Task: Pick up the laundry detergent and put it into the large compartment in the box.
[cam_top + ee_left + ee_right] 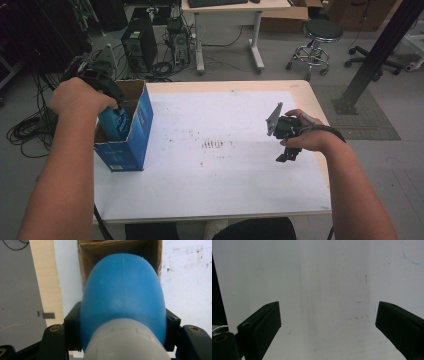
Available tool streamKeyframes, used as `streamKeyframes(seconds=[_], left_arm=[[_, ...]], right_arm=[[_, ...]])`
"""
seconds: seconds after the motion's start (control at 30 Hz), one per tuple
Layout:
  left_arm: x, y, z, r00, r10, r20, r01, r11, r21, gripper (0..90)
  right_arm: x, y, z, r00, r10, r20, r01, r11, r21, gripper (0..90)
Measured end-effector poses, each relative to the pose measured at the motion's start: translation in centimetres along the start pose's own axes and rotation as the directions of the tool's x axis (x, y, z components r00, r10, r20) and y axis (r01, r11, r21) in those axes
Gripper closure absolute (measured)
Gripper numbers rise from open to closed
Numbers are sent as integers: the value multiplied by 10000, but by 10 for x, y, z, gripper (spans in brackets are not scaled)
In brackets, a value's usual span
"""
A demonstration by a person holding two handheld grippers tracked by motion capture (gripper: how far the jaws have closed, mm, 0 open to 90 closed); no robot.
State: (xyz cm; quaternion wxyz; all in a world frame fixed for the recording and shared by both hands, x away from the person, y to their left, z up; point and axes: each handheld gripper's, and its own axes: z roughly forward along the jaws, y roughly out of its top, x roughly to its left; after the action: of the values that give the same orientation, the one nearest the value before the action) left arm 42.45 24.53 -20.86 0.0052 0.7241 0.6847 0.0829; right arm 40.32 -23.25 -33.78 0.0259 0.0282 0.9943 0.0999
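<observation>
Room: workshop floor w/ cables, a PC tower [139, 49] far left, a desk, and a stool [320, 37] behind; our white-topped table [240, 175] sits in front.
Left edge: open blue carton [131, 135] stands upright near the table's left edge, mouth up.
Left gripper [116, 106]: jaws clamped on a blue bottle [123, 297] w/ a white cap, one jaw on each side of the body; in the left gripper view the bottle's base points into the carton mouth.
Bottle position: part-way inside the carton, upper end held at the rim; we can't tell how deep it sits.
Risk 1: bottle looks nearly as wide as the opening, so we judge it could catch on a cardboard wall and jam or tilt.
Risk 2: carton is tall, light, close to the edge & nothing braces it; a sideways push from the bottle may tip it or slide it off.
Risk 3: smooth rounded plastic could slip in the jaws if pushed vs. friction.
Centre: bare tabletop, faint marks.
Right gripper [287, 135]: jaws wide apart, holding nothing, over the right part of the table, well apart from the carton; too far to steady it quickly.
</observation>
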Motion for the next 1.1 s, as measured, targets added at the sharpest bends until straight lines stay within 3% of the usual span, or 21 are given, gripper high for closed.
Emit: streamKeyframes(seconds=[0.63, 1.1], left_arm=[[0, -4, 29, 9998, 14, 194, -15, 10000, 55, 379], [-4, -6, 46, 10000, 61, -24, -61, 9999, 80, 379]], right_arm=[[2, 4, 2, 10000, -93, -33, 94, 9999, 102, 63], [3, 4, 5, 10000, -26, -84, 28, 9999, 138, 62]])
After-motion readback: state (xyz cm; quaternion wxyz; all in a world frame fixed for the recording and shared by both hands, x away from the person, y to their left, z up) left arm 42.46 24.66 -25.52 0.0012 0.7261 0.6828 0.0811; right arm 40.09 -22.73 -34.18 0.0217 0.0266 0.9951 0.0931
